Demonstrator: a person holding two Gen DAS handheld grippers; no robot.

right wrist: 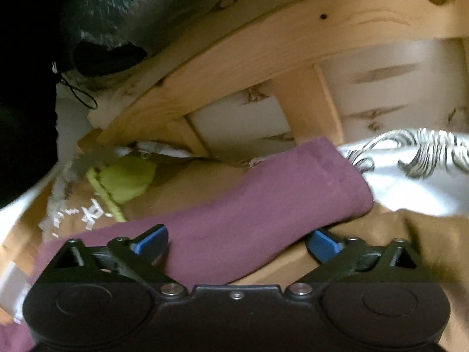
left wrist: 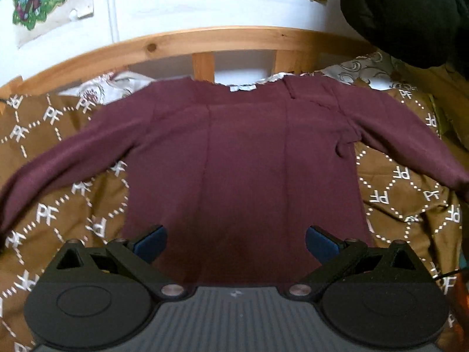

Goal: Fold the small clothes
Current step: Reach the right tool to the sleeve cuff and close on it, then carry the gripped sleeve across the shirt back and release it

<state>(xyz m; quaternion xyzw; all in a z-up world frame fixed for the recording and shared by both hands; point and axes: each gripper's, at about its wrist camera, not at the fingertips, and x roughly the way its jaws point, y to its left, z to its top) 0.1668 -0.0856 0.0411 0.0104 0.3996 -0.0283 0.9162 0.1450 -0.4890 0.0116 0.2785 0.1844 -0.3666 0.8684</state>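
While the maroon long-sleeved top (left wrist: 243, 152) lies spread flat on the bed, nothing about it looks folded yet: both sleeves reach out to either side of the body panel, the neckline points toward the wooden bed frame (left wrist: 202, 39), and the hem sits nearest the left gripper (left wrist: 236, 242). Judging from that, the task is at its very start, with the sleeves and the body all still to be turned in.

Over the hem of the top, the left gripper hovers with its blue-padded fingers (left wrist: 151, 242) spread wide, and nothing is between them but the cloth lying beneath. Whether the pads touch the fabric is hard to say.

Out at the end of one sleeve of the top (right wrist: 263, 205), the right gripper (right wrist: 237, 243) has its fingers (right wrist: 152, 240) spread wide too; the sleeve runs across the gap between them, close by one pad, but the pads are not pressing on it. A sleeve fold seems the likely first step.

Under the top, the brown bedspread (left wrist: 44, 205) carries a repeated white monogram reading "PF" inside dotted diamonds. A small pale label (left wrist: 242, 88) shows at the neckline of the top, too blurred to read. Beyond the sleeve cuff lie a white patterned pillow (right wrist: 410, 176) and a lime-green cloth (right wrist: 126, 179).
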